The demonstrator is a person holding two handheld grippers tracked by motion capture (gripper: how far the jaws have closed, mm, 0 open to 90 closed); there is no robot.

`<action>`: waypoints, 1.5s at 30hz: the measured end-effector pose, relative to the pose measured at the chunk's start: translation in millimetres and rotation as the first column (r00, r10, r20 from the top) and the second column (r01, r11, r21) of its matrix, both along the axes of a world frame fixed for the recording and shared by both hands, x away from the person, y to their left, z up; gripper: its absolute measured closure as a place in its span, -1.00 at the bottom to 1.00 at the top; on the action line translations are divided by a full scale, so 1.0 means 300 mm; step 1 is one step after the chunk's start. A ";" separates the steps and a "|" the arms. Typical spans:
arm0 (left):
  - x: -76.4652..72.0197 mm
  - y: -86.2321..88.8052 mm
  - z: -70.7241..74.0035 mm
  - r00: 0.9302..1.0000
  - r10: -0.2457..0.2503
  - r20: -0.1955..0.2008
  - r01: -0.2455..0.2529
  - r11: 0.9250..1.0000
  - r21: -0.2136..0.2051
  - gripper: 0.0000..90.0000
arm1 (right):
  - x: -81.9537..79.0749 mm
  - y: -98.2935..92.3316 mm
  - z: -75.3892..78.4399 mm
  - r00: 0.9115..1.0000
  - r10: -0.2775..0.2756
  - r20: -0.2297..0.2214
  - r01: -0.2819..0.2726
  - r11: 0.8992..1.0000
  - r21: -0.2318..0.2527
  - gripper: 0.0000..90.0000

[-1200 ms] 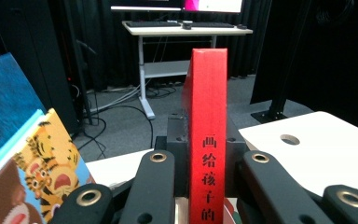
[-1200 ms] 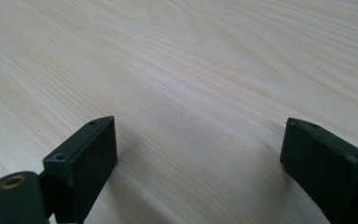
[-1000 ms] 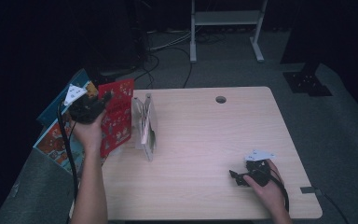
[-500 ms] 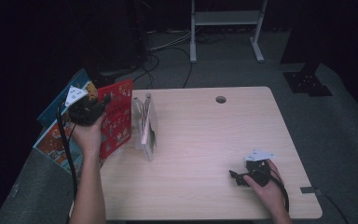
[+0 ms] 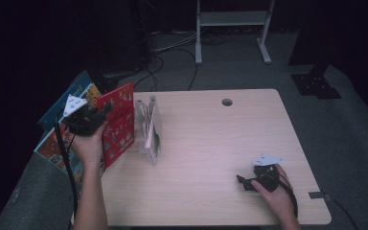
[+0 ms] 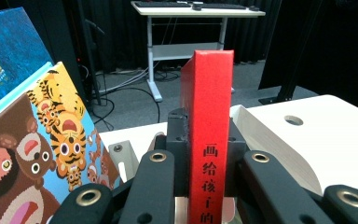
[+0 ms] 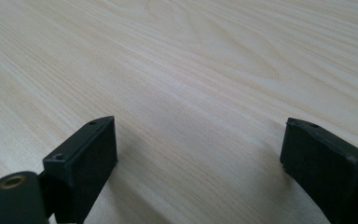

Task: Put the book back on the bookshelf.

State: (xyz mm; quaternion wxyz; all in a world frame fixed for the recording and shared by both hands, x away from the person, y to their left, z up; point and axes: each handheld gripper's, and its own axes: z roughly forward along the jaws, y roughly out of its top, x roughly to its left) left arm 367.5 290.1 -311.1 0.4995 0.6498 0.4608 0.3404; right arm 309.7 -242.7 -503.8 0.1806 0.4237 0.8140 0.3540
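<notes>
Overhead, I note my left claw [image 5: 100, 112] clamping the thin red hardcover book [image 5: 119, 122] upright at the left edge of the pale wooden bench [image 5: 211, 143], beside a grey metal bookend [image 5: 148, 129]. Along the left claw, its pads pinch the red spine [image 6: 208, 135]; a tiger-covered picture book [image 6: 51, 154] leans alongside. Along the right claw [image 7: 198, 154], jaws stand wide apart, empty, over bare wood.

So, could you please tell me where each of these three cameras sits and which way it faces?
High view: above the person's side, looking forward and down on the table; both forearms, left gripper, right gripper.
Left gripper view: on the left gripper, facing across the table's far edge; jaws clamp the red book.
Right gripper view: on the right gripper, low over bare tabletop; jaws apart.
Shared: red book in the high and left gripper views.
</notes>
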 end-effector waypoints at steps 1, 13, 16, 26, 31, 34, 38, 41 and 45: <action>-0.003 -0.002 -0.001 1.000 -0.001 -0.003 0.001 1.000 0.000 0.77 | 0.000 0.000 0.000 1.000 0.000 0.000 0.000 1.000 0.000 -0.78; -0.018 -0.004 -0.074 0.998 0.011 -0.055 -0.010 1.000 0.017 0.76 | -0.001 -0.003 0.000 1.000 -0.003 0.000 0.003 1.000 0.000 -0.78; -0.014 -0.013 -0.093 0.997 0.016 -0.074 -0.014 0.999 0.038 0.75 | -0.001 -0.003 0.000 1.000 -0.004 -0.001 0.004 1.000 0.001 -0.78; -0.022 0.012 -0.113 0.996 0.003 -0.090 -0.003 1.000 0.010 0.69 | -0.001 -0.003 0.000 1.000 -0.005 -0.001 0.005 1.000 0.002 -0.78; -0.049 0.019 -0.116 0.997 0.021 -0.078 -0.019 1.000 0.020 0.27 | -0.001 -0.003 0.000 1.000 -0.005 -0.001 0.005 1.000 0.002 -0.78; -0.078 0.023 -0.109 0.998 0.022 -0.057 -0.021 0.999 0.029 0.08 | -0.001 -0.003 0.000 1.000 -0.004 -0.001 0.004 1.000 0.001 -0.78; -0.114 0.027 -0.097 0.998 0.031 -0.045 -0.030 0.999 0.033 -0.24 | -0.001 -0.004 0.000 1.000 -0.009 -0.002 0.009 1.000 0.002 -0.79; -0.137 0.023 -0.091 0.999 0.022 -0.044 -0.020 0.999 0.043 -0.41 | 0.000 -0.004 0.000 1.000 -0.009 -0.002 0.009 1.000 0.001 -0.80; -0.166 0.021 -0.091 0.999 0.015 -0.040 -0.013 0.999 0.039 -0.60 | 0.001 -0.004 0.000 1.000 -0.012 -0.003 0.012 1.000 0.001 -0.81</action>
